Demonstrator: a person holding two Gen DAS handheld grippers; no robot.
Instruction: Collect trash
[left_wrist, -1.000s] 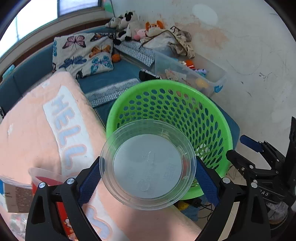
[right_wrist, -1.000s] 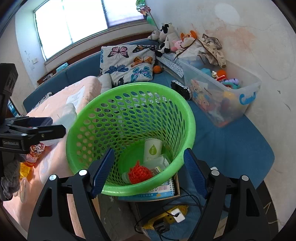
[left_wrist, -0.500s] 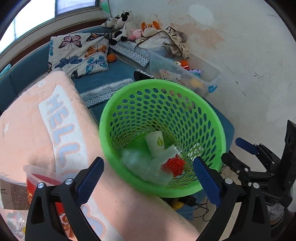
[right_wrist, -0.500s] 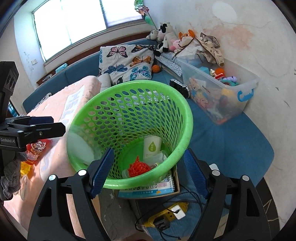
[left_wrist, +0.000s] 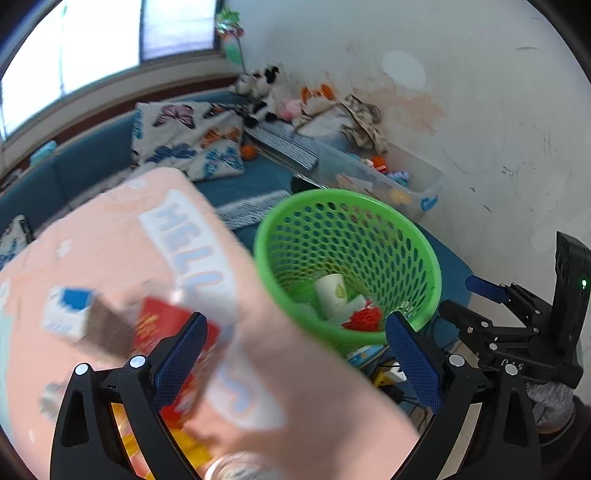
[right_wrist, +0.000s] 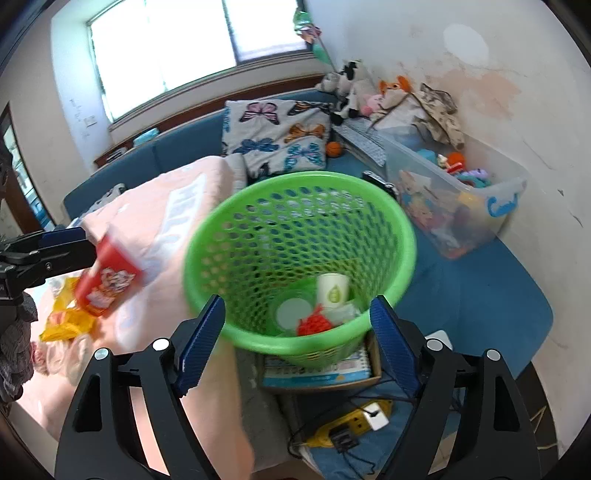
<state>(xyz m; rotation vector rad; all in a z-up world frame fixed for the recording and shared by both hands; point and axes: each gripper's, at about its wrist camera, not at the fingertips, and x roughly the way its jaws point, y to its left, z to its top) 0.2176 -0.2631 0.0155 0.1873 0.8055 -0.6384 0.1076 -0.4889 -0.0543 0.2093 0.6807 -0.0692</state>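
Swinging my left gripper back over the peach blanket with pale "HELLO" lettering, I have its blue-padded jaws spread wide with nothing between them. Beyond, at two o'clock from the blanket, stands the round green perforated plastic basket, already holding a clear plastic lid, a white paper cup and a red mesh scrap. My right gripper hovers at the basket's near rim; its jaws, which have just been opening, straddle the rim without pressing on it. Next in line, by my reckoning, is the red printed snack carton, lying at ten o'clock off my left fingertips, long axis seemingly running away from me; the left hand is far nearer it. Only the right view shows the yellow crumpled wrapper beside that carton clearly; only the left shows a small blue-and-white box at nine o'clock.
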